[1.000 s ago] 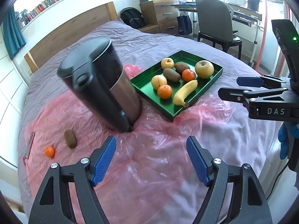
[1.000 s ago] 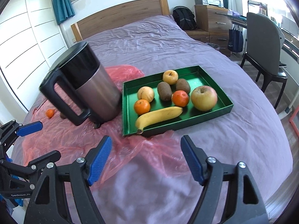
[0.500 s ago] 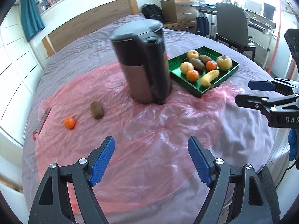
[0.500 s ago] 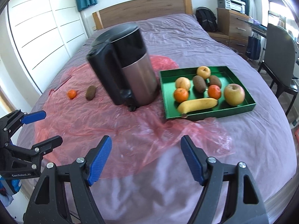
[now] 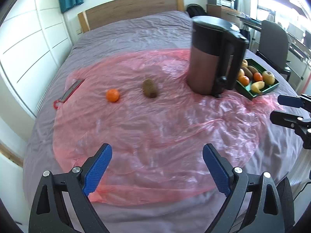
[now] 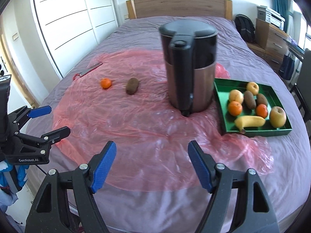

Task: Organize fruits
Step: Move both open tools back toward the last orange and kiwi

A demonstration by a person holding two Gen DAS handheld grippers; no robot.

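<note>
A small orange and a brown kiwi lie loose on the pink plastic sheet spread over the bed. At the right, the green tray holds a banana, an apple, oranges, kiwis and pale round fruits. My left gripper hovers over the sheet's near part, its jaws opening, nothing between them. My right gripper is open and empty, nearer the tray. Each gripper shows at the edge of the other's view.
A black and steel kettle stands upright between the loose fruit and the tray. A flat red-handled tool lies at the sheet's far left. White wardrobe doors stand to the left, a wooden headboard behind, a chair and desk to the right.
Both views have swung left across the bed: the kettle and tray slid right in the frames, the loose orange and kiwi came toward the middle. The left jaws stand wider than before.
</note>
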